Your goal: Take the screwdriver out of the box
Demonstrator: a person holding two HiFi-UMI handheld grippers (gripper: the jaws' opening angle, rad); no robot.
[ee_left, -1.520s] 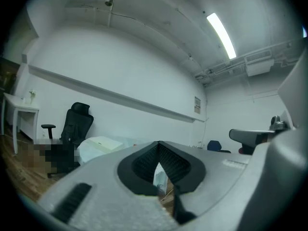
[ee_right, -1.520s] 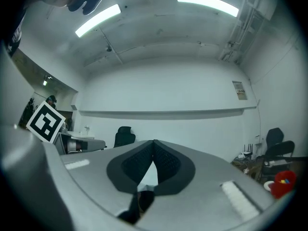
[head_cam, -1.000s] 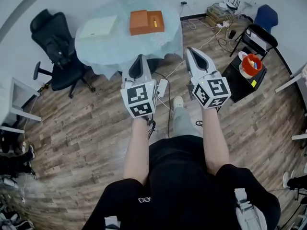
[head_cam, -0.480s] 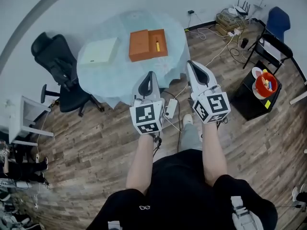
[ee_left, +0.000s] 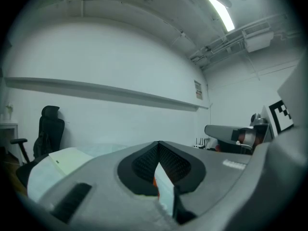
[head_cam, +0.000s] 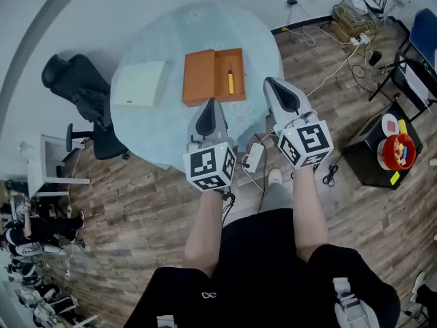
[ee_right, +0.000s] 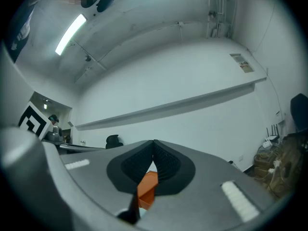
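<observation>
An open orange box lies on the round table with the pale blue cloth. A yellow screwdriver rests in the box's right half. My left gripper is shut and empty, held level, its tip just short of the box's near edge. My right gripper is also shut and empty, to the right of the box, beside the screwdriver half. In the right gripper view the orange box shows through the slit below the closed jaws of the right gripper. In the left gripper view, the left gripper has its tips together.
A white flat box lies on the table's left side. A black office chair stands left of the table. A power strip and cables lie on the wooden floor. A black stand with a red bucket is at the right.
The person has walked up to the table. The table and orange box have come closer, and both shut grippers have moved forward to reach over the table's near edge.
</observation>
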